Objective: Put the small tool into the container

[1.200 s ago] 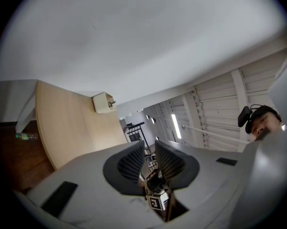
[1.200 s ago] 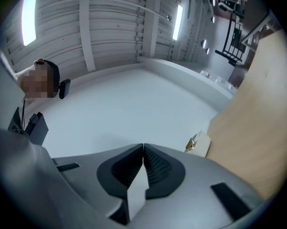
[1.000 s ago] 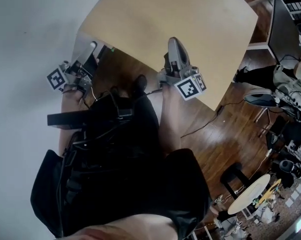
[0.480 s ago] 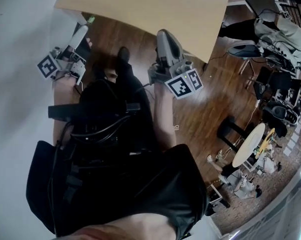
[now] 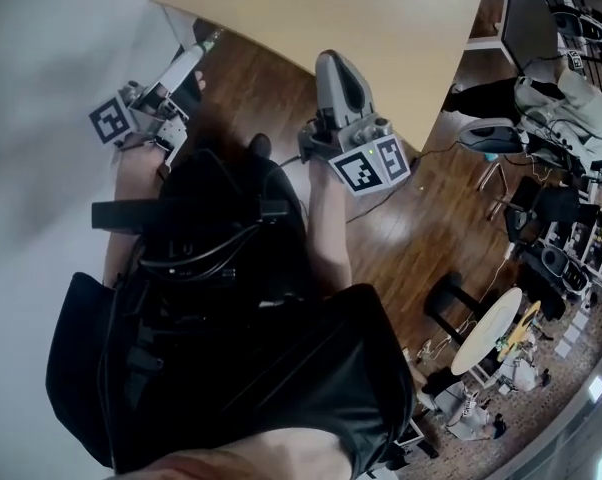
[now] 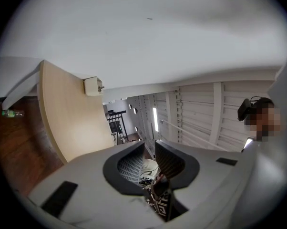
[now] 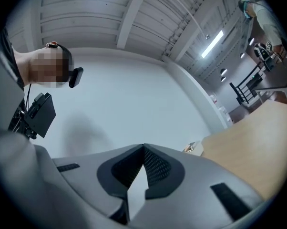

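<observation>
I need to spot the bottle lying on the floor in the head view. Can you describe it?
Find the large light wooden table at the top of the head view and follow its left corner down to the dark wooden floor. Just ahead of the left gripper lies a small clear bottle with a green end, the only green thing there.

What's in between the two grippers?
In the head view, only bare wooden floor lies between the left gripper and the right gripper. The person's shoe sits a little nearer the body.
</observation>
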Demonstrator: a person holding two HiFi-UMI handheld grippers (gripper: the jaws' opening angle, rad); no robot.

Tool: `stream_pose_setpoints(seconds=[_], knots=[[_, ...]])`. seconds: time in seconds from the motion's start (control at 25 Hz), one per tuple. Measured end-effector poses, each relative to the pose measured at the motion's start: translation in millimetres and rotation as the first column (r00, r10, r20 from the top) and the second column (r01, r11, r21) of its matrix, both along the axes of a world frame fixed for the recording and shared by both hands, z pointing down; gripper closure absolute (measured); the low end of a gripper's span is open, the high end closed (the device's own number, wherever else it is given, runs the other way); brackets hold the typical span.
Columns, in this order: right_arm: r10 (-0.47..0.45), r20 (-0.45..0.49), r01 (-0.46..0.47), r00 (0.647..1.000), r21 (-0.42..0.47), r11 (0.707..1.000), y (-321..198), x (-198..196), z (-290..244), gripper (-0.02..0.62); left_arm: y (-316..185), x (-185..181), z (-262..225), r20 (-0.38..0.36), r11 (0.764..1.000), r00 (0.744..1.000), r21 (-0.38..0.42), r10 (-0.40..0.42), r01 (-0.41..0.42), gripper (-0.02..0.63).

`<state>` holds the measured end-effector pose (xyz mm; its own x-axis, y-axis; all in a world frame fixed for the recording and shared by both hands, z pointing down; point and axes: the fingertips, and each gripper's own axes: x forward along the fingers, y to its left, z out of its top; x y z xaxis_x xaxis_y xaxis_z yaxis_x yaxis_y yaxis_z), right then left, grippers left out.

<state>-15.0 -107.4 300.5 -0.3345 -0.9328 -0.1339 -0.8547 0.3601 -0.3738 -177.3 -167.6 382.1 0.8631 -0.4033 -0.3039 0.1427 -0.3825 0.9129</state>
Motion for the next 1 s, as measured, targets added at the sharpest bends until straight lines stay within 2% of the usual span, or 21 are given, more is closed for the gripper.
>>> stream_pose_setpoints(seconds=[0.28,1.0], knots=[[-0.043,-0.003,0.043,0.999,0.016,0.999,-0.5,-9.3,4.0,0.615,7.3,-6.6,4.1,0.007,1.000,1.000,0.013,-0.021,0.021,0.548],[-0.031,-0.011,0.031,0.999,0.000,1.000,3.1,-6.0,9.4,0.615,4.8,-4.0,12.3,-0.007,1.000,1.000,0.006,-0.010,0.010,0.548]])
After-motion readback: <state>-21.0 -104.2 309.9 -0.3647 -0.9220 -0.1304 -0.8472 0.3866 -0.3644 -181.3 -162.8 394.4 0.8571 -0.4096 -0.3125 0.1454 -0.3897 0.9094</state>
